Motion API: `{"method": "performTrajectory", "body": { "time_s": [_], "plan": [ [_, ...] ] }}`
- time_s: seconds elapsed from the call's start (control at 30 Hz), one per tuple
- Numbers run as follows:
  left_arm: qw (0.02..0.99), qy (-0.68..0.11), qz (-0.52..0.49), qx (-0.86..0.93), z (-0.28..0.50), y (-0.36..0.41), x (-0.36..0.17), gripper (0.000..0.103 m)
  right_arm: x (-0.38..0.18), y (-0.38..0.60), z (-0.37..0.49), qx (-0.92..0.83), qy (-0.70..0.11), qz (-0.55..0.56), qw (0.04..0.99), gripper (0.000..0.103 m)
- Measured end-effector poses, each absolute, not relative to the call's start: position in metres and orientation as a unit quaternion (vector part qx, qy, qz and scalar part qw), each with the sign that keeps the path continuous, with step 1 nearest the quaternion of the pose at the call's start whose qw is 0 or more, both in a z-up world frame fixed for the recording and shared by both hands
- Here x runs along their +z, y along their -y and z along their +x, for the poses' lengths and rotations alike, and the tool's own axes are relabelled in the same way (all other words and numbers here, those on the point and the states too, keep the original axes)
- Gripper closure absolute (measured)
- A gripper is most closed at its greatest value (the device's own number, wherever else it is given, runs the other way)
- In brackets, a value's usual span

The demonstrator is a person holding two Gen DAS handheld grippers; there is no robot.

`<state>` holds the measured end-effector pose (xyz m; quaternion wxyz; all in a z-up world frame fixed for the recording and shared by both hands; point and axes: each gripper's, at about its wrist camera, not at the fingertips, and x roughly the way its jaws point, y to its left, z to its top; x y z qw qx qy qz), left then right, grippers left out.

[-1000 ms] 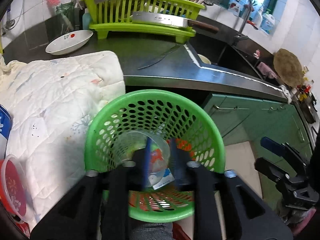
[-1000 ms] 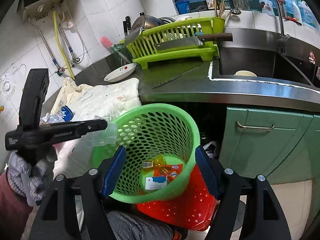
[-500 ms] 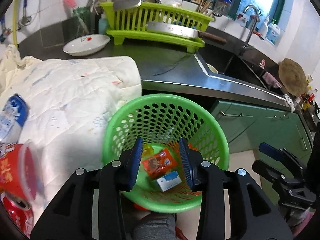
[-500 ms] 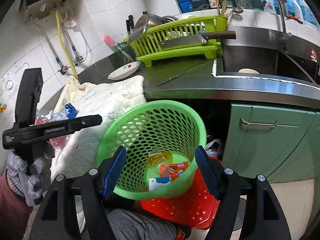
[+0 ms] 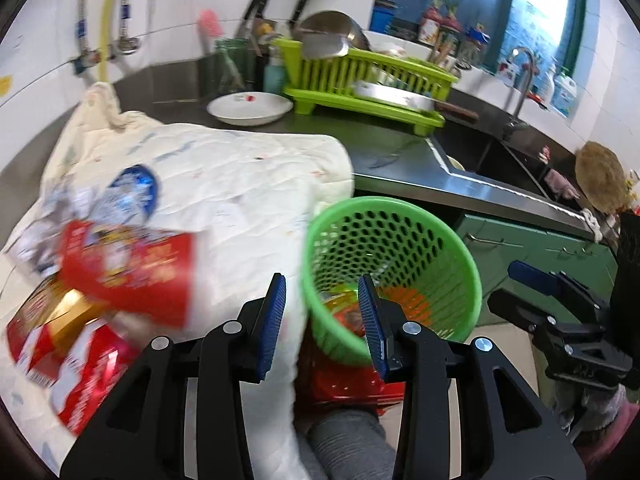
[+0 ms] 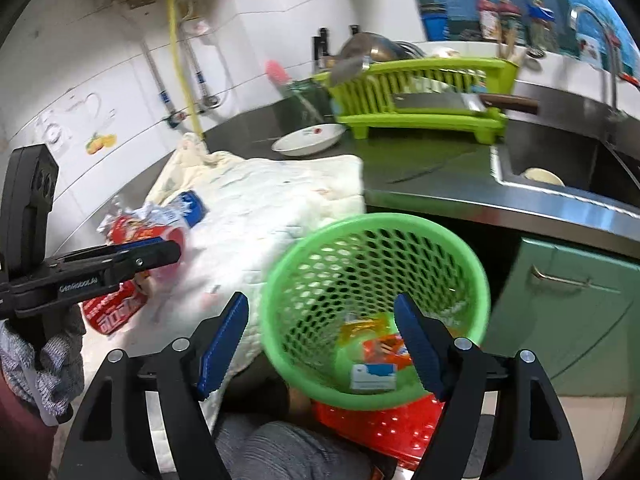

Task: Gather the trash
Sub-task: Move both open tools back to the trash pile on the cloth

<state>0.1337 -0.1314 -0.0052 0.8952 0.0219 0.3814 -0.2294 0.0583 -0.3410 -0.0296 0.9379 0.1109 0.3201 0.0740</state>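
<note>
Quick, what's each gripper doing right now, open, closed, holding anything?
Left gripper: open, holding nothing, by the green basket.
Right gripper: open, holding nothing, over the basket.

Both wrist views over green basket (image 5: 390, 264)

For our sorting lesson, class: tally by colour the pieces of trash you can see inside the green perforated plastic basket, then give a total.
Yellow crinkled wrapper: 1
Orange-red snack packet: 1
Blue-and-white small carton: 1
Total: 3 pieces visible in the green perforated plastic basket
</note>
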Motion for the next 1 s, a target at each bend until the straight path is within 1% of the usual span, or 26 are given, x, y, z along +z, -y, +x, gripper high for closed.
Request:
{"method": "performTrajectory", "body": {
  "time_s": [0.47,0.77,1.0],
  "plan": [
    [0.927,-0.355,-0.031,-0.121,0.102,-0.001,0.013,0.065,0.005,0.234,0.099,0.182,-0.310,0.058,0.931,0.030],
    [0.932,-0.351,-0.066,-0.062,0.087,-0.065,0.009,0.065,0.018,0.164,0.135,0.249,-0.317,0.027,0.915,0.030],
    [0.930,-0.354,-0.088,-0.040,0.081,-0.094,0.000,0.064,0.024,0.106,0.165,0.286,-0.318,-0.027,0.904,0.030]
  ]
}}
